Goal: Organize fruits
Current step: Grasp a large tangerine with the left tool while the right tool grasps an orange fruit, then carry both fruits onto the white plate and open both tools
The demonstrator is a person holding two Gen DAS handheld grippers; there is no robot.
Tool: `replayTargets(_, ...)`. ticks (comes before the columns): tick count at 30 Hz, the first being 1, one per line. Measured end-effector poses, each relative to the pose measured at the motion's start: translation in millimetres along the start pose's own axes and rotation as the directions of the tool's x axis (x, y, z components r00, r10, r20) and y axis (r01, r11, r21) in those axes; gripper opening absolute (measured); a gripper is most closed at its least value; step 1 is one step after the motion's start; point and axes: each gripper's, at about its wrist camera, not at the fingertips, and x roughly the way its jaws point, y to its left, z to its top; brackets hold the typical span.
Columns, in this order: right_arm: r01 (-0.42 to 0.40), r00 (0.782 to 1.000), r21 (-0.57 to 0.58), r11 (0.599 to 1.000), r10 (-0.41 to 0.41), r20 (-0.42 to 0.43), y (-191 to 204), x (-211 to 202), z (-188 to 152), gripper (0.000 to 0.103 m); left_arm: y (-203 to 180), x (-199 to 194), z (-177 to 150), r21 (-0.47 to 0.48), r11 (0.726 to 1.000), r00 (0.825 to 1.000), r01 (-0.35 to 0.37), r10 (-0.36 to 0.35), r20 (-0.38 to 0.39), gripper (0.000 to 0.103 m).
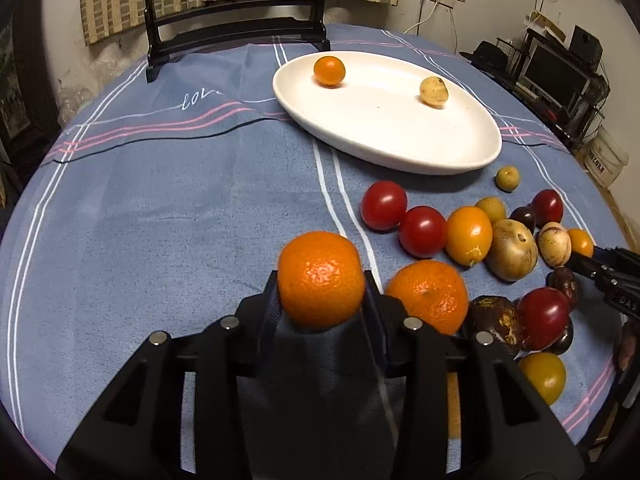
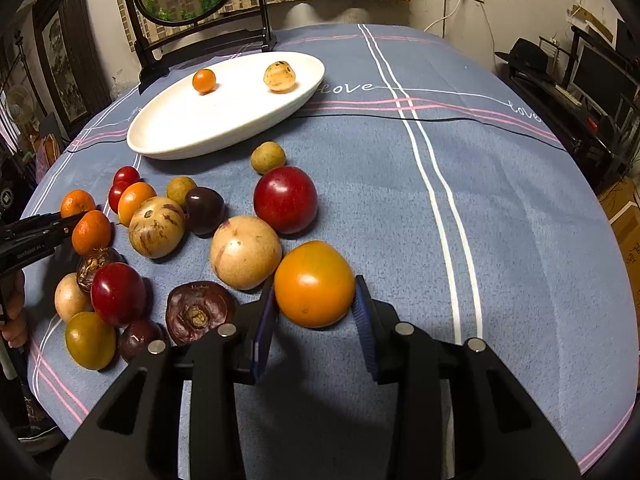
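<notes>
Low in the left wrist view, the left gripper (image 1: 322, 304) clamped a mandarin (image 1: 321, 279). Low in the right wrist view, the right gripper (image 2: 314, 312) pinched an orange tomato (image 2: 314, 284). Mid-frame lay loose fruit; beyond, upper centre, sat the white oval plate (image 1: 420, 148).

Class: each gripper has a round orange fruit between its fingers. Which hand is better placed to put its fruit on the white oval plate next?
Left, probably. The left gripper clamps its dimpled orange mandarin, and bare blue tablecloth leads to the white oval plate. The right gripper grips a smooth orange fruit behind other fruits.
</notes>
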Motion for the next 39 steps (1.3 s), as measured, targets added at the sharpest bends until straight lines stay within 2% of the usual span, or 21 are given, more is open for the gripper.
replayTargets(5,0.002,1.000,0.009,1.000,-0.002,0.017,-3,-7,0,0.038,2,-7,-2,-0.011,1.000,1.000,-0.012,0.012,0.009,0.039)
replayTargets(13,-0.021,0.995,0.002,1.000,0.021,0.097,-1,-41,8,0.038,-5,-47,3,0.018,1.000,0.996,0.007,-0.009,0.093,0.039)
replayTargets(19,-0.072,0.981,-0.062,0.995,0.083,0.178,12,-74,33,0.038,-16,-75,21,0.067,0.997,0.986,0.031,-0.042,0.159,0.040)
replayTargets(25,-0.096,0.966,-0.128,0.987,0.124,0.228,33,-81,75,0.038,-25,-83,55,0.097,0.994,0.977,0.039,-0.058,0.204,0.040)
replayTargets(31,-0.113,0.965,-0.187,0.976,0.153,0.213,58,-50,126,0.038,-28,-58,94,0.099,0.995,0.979,0.032,-0.051,0.198,0.040)
replayTargets(34,-0.125,0.971,-0.214,0.969,0.163,0.175,72,-23,151,0.038,-26,-30,116,0.091,0.996,0.987,0.025,-0.039,0.157,0.040)
replayTargets(39,-0.081,0.989,-0.268,0.960,0.111,0.099,95,37,190,0.038,-17,32,146,0.056,0.998,0.998,0.016,-0.019,0.053,0.040)
